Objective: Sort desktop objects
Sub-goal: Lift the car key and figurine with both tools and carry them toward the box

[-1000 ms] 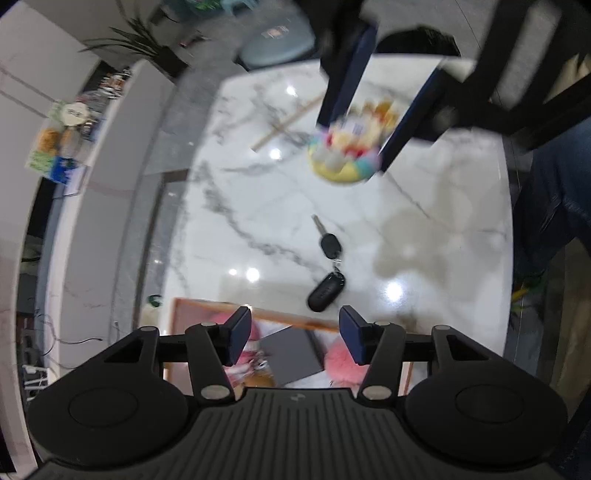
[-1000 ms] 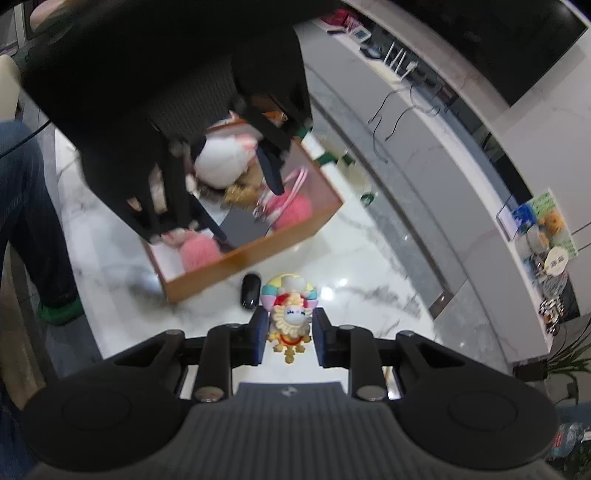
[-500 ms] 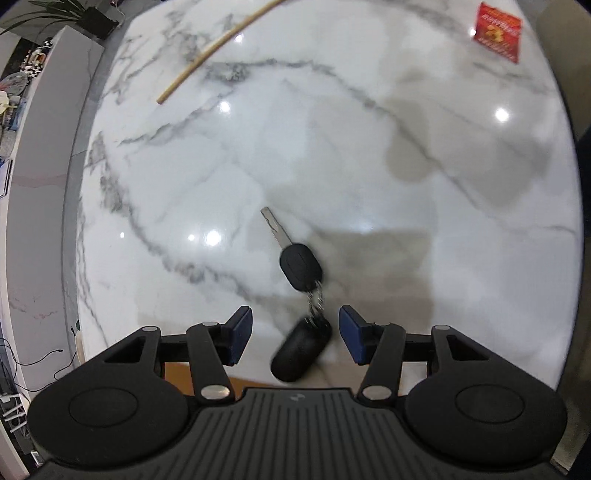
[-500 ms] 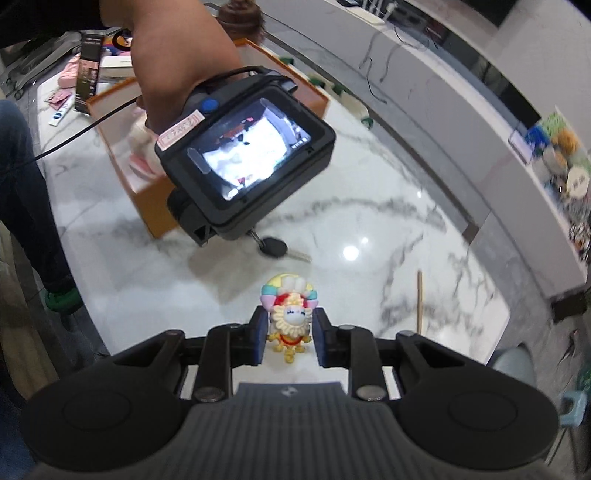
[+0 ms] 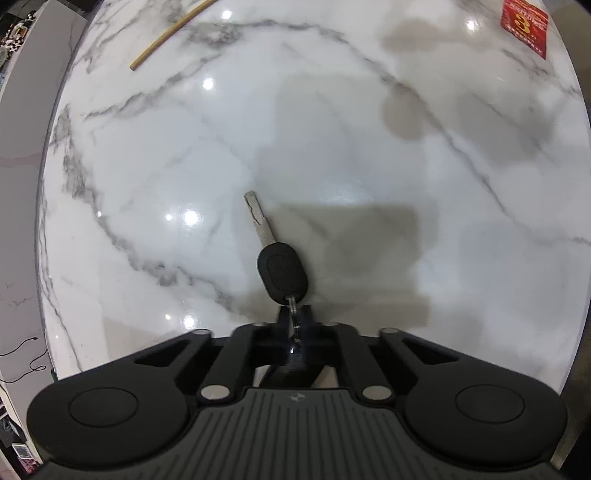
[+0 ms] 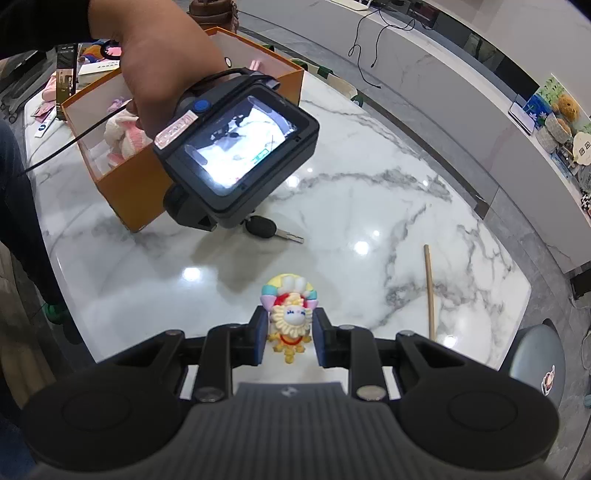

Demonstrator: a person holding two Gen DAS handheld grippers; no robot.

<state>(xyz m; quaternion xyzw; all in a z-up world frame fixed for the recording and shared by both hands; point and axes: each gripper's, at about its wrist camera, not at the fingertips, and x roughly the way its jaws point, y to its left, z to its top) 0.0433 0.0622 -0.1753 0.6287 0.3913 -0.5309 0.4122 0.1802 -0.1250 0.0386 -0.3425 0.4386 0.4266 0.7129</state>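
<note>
Black grippers, left (image 5: 295,332) and right (image 6: 290,338) (blue pads, silver screws); bare-skinned hand (image 6: 155,62), dark sleeve.

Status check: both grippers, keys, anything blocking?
Left gripper shut on key fob; car key trails on marble table. Right gripper shut on lion figurine. Orange box beyond; nothing blocking.

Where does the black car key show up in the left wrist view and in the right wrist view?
Left wrist: the car key lies at centre, blade pointing away, its ring end running into the shut left gripper.
Right wrist: the same key lies left of centre on the marble table, beside the orange box, partly hidden under the other handheld gripper.
Shared landmark: the wooden stick.
</note>
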